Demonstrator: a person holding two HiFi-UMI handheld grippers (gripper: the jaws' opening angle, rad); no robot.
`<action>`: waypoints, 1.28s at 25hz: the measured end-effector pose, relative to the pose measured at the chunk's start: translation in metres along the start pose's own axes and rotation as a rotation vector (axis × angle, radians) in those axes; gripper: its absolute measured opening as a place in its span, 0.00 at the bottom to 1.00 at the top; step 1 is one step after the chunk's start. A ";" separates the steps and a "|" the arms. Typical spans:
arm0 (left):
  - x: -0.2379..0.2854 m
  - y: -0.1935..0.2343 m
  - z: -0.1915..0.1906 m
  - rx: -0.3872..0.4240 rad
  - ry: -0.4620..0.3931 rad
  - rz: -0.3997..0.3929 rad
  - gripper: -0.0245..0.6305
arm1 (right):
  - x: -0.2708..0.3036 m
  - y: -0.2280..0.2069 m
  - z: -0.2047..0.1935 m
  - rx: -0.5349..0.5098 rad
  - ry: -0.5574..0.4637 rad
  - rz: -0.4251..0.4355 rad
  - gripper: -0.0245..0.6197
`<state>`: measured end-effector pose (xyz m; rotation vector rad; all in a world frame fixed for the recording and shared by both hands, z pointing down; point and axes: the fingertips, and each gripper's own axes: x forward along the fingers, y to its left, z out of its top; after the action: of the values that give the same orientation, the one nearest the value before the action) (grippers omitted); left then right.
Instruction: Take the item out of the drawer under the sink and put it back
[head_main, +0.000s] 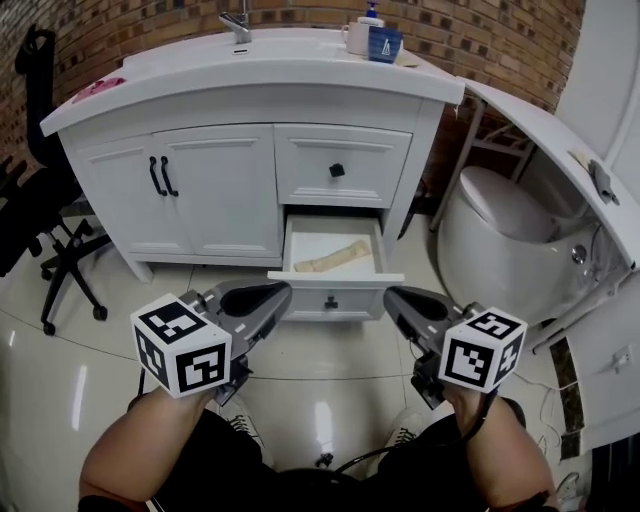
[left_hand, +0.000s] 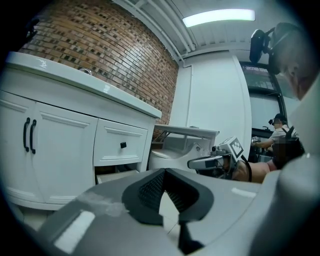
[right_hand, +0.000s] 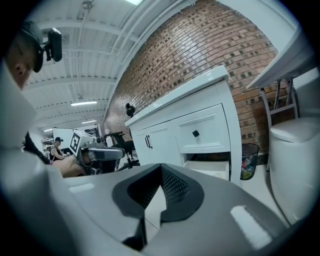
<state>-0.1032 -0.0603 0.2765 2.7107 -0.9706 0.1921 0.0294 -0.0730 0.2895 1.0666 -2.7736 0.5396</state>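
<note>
A rough red brick wall (head_main: 480, 40) is seen behind a white panelled vanity (head_main: 215, 190), which stands on glossy pale floor tiles (head_main: 330, 370). Its lower drawer (head_main: 335, 278), fitted with a small black knob, is pulled open. A long, pale tan item (head_main: 335, 258), possibly a rolled cloth, lies inside it. The left hand-held gripper (head_main: 280, 293) and right hand-held gripper (head_main: 392, 296) are held before the drawer front, apart from the item. Each has its dark, ribbed jaws pressed together on nothing.
</note>
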 end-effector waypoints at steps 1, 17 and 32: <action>-0.001 -0.001 -0.002 0.003 0.006 0.001 0.05 | -0.001 0.003 -0.001 -0.002 0.000 0.002 0.05; -0.007 -0.009 -0.008 0.003 0.026 -0.012 0.05 | -0.010 0.019 -0.001 -0.025 -0.005 0.007 0.05; -0.007 -0.007 -0.010 0.005 0.033 -0.003 0.05 | -0.008 0.025 -0.003 -0.033 0.009 0.021 0.05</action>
<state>-0.1048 -0.0481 0.2835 2.7050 -0.9576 0.2384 0.0183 -0.0500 0.2830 1.0272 -2.7789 0.4978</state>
